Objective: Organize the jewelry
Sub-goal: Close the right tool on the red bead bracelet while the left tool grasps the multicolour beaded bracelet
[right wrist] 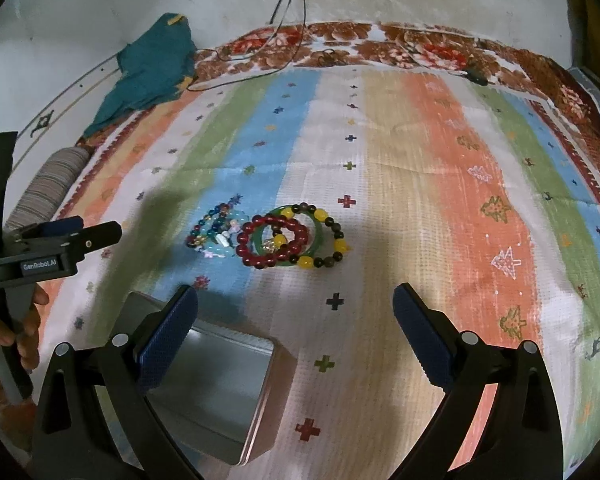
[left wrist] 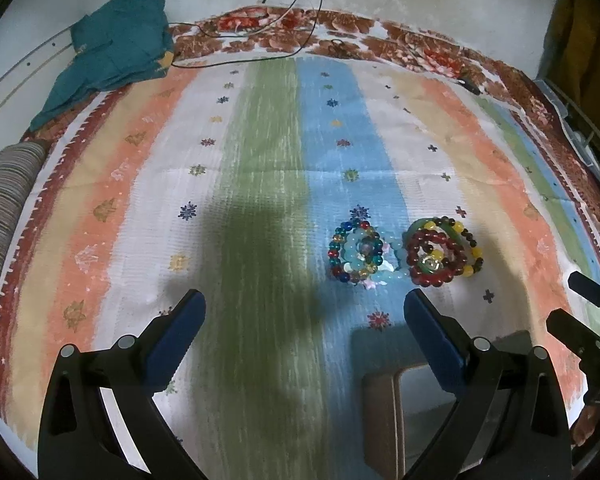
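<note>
Two heaps of bead bracelets lie on a striped cloth. The left heap [left wrist: 358, 254] [right wrist: 216, 234] has blue and mixed glass beads. The right heap [left wrist: 442, 252] [right wrist: 296, 238] has dark red beads, yellow and brown beads and a green bangle. An open metal tin [right wrist: 216, 384] [left wrist: 384, 412] with a brown rim sits nearer, empty. My left gripper [left wrist: 304, 312] is open and empty, short of the heaps. My right gripper [right wrist: 296, 312] is open and empty, just short of the red heap, its left finger over the tin.
A teal cloth [left wrist: 116, 52] [right wrist: 156, 64] lies at the far left corner. A striped roll [left wrist: 4, 208] [right wrist: 52, 184] lies at the left edge. Thin cables [left wrist: 284, 36] trail across the far border. The left gripper shows at the left of the right wrist view [right wrist: 72, 236].
</note>
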`<state>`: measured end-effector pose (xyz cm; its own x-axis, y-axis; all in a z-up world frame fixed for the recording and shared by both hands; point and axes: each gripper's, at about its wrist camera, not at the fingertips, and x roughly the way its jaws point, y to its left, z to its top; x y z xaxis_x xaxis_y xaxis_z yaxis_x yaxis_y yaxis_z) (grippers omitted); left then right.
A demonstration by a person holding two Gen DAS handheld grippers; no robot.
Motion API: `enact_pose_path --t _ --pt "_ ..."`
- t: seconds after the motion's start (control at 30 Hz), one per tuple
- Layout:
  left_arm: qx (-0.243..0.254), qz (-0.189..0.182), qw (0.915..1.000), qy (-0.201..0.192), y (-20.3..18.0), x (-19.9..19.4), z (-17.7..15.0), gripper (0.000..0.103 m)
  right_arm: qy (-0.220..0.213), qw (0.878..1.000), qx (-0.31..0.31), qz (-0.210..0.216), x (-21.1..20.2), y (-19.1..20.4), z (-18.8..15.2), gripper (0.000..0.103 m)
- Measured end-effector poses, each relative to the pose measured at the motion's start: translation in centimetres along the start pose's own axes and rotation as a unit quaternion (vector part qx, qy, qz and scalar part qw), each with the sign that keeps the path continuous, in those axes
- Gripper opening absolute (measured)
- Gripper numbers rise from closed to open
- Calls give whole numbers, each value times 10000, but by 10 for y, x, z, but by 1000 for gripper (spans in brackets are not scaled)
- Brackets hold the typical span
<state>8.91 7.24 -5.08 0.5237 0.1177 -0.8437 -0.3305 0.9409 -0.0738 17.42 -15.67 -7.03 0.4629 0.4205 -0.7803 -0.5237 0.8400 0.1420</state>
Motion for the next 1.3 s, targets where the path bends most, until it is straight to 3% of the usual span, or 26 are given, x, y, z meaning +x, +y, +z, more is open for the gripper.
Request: enact_pose_path --t 0.5,0.93,1.3 --pt "291 76 9994 171 -12 33 11 97 152 9998 -58 -121 27 3 10 99" --pt "318 25 9988 374 -13 62 16 96 394 9989 244 -43 45 -8 25 99" --pt "148 -87 9979 628 -4 83 22 87 571 9981 201 -71 68 -2 32 98"
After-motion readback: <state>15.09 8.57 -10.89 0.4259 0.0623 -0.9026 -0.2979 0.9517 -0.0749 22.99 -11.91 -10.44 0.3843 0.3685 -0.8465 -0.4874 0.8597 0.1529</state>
